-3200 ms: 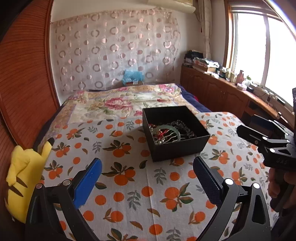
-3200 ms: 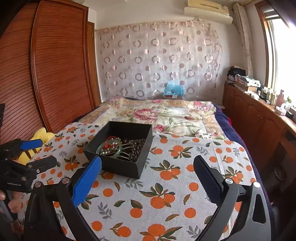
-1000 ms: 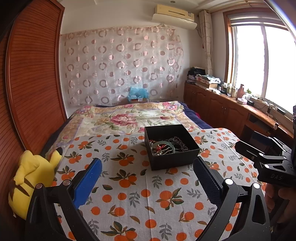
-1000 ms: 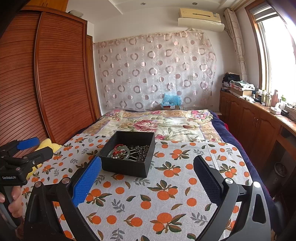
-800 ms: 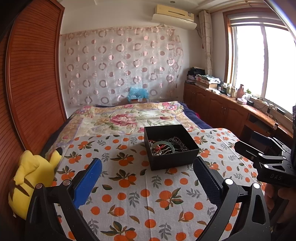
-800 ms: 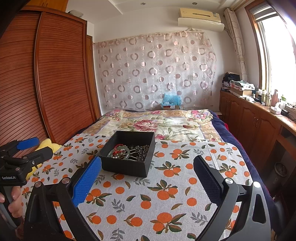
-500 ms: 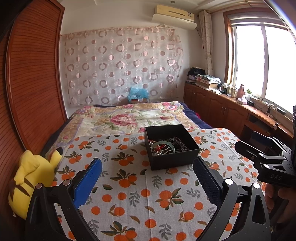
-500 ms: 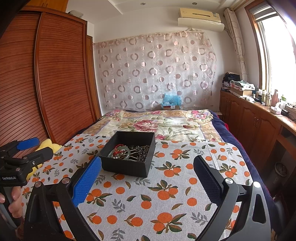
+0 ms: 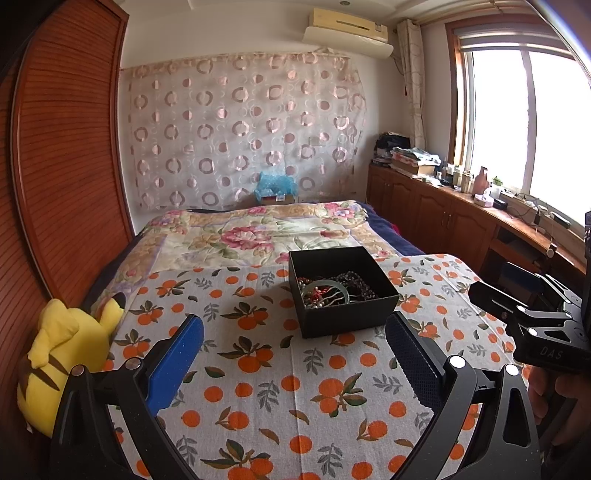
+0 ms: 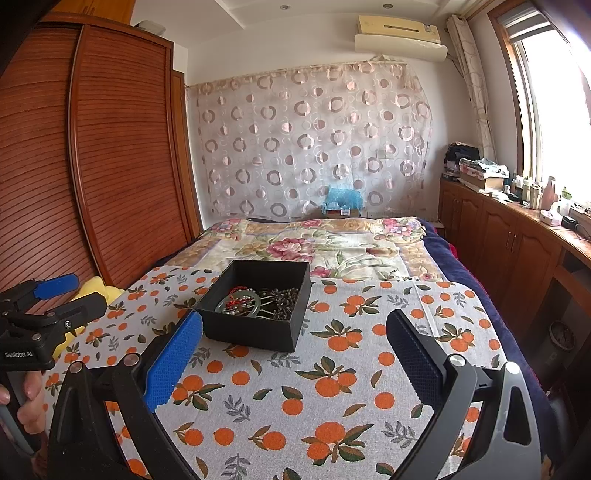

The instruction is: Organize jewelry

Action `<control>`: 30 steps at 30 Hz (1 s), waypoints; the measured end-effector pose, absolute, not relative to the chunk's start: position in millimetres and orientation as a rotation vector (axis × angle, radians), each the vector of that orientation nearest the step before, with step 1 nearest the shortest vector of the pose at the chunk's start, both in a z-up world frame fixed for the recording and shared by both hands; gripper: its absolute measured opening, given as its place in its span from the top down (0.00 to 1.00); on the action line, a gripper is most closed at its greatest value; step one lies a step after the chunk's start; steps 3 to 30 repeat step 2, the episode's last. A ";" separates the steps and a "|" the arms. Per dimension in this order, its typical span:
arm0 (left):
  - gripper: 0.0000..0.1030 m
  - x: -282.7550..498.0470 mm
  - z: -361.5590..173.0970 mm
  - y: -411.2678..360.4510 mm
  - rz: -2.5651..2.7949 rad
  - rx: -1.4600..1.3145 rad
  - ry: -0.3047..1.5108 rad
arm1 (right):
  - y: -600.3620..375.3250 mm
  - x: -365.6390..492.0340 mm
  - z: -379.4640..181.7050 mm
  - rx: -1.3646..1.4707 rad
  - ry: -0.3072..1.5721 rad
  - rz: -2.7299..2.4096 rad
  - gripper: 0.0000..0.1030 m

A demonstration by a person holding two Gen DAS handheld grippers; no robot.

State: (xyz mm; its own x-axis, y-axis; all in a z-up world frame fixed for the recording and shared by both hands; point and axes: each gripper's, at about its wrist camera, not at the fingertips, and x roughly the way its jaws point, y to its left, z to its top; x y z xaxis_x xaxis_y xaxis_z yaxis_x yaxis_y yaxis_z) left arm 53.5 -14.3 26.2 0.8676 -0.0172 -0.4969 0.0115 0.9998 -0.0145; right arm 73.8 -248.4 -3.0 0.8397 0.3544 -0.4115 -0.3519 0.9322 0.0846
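Both the left gripper point(image 9: 293, 350) and right gripper point(image 10: 293, 349) are spread wide, holding nothing. The black box point(image 9: 341, 291) sits just ahead, keeping the jewelry point(image 9: 332, 291) together.

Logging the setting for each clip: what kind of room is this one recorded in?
A bedroom in a home, most likely. A bed with a floral quilt fills the room, a wooden wardrobe lines one wall, and an air conditioner hangs above a curtained wall.
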 end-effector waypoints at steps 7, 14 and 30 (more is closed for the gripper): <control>0.08 53.0 26.3 -14.6 -0.012 -0.012 0.518 | -248.5 74.0 -2.9 0.002 0.435 0.372 0.03; 0.08 53.0 26.3 -14.6 -0.012 -0.012 0.518 | -248.5 74.0 -2.9 0.002 0.435 0.372 0.03; 0.08 53.0 26.3 -14.6 -0.012 -0.012 0.518 | -248.5 74.0 -2.9 0.002 0.435 0.372 0.03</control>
